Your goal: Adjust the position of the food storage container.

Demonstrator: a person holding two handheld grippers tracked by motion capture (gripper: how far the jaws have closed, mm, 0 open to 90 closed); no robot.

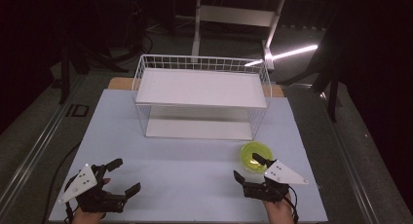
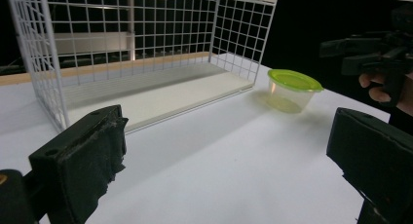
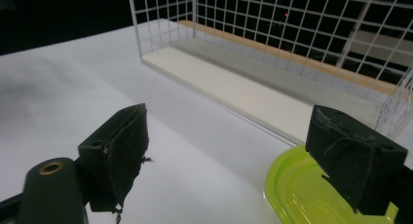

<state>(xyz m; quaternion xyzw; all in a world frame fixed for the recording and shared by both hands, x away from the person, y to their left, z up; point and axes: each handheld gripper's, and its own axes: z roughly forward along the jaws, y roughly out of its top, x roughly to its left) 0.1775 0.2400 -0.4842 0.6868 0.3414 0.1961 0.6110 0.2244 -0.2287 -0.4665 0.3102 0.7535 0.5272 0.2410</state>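
A clear round container with a lime-green lid [image 1: 256,156] stands on the white table, front right of the wire rack. My right gripper [image 1: 247,166] is open just before it, one jaw over the lid's near edge. In the right gripper view the jaws [image 3: 238,151] are wide apart and the green lid [image 3: 297,195] lies under the right-hand jaw, with nothing held. My left gripper [image 1: 125,175] is open at the front left over bare table. In the left gripper view its jaws [image 2: 229,156] are empty, and the container [image 2: 292,90] and the right gripper [image 2: 375,51] are farther off.
A white wire rack [image 1: 202,95] with an upper and a lower white shelf stands at the table's middle back; its open front faces me [image 2: 146,87] [image 3: 253,92]. The white tabletop [image 1: 185,185] lies between the grippers. Dark floor and stands surround the table.
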